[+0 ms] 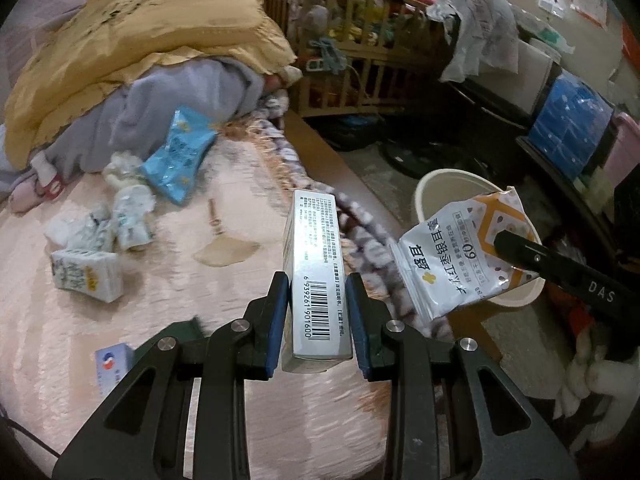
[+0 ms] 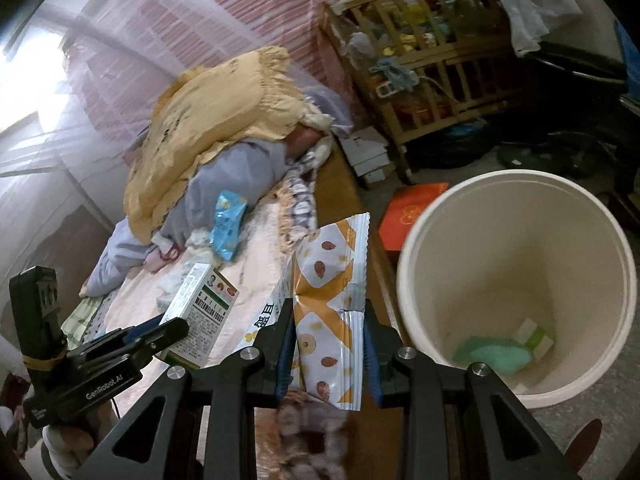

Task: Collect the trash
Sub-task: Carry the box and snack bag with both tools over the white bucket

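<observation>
Now both grippers are carrying trash beside the bed.
The left gripper (image 1: 317, 312) jaws are clamping a silver rectangular cardboard box (image 1: 314, 272); the right gripper (image 2: 329, 344) jaws are pinching a white-and-orange plastic snack wrapper (image 2: 328, 280) near the cream round plastic bin (image 2: 516, 280) on the floor.

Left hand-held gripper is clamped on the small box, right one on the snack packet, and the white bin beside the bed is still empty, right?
Not quite: the white bin is not empty. The right wrist view shows a green item and a small pale box at its bottom. The rest holds: the left hand-held gripper clamps the small box, the right hand-held gripper the snack packet.
</observation>
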Available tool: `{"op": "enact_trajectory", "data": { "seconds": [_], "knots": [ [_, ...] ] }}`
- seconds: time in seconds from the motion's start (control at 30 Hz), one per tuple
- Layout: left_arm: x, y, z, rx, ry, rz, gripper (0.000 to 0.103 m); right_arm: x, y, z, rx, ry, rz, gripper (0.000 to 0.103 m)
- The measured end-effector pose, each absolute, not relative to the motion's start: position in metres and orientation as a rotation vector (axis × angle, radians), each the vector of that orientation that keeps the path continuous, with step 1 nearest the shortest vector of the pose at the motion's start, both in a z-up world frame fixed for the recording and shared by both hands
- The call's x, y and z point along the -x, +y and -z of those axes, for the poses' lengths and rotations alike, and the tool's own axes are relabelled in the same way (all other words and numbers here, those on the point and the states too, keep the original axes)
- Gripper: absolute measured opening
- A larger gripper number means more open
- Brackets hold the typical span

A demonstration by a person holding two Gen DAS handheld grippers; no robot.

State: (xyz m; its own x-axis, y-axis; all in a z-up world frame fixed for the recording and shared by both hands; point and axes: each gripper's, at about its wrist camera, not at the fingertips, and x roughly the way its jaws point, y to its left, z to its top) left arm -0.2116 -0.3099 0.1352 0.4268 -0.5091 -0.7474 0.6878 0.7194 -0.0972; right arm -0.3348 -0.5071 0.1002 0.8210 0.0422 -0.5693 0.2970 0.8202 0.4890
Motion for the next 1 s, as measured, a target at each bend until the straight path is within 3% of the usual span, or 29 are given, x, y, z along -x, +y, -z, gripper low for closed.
{"op": "enact_trajectory", "data": {
  "seconds": [1.0],
  "knots": [
    [0.236,-0.441,-0.107,-0.251,0.924,0.958,0.027,0.392,-0.619,-0.06,-0.646,0.584,0.43,0.029]
  ]
}}
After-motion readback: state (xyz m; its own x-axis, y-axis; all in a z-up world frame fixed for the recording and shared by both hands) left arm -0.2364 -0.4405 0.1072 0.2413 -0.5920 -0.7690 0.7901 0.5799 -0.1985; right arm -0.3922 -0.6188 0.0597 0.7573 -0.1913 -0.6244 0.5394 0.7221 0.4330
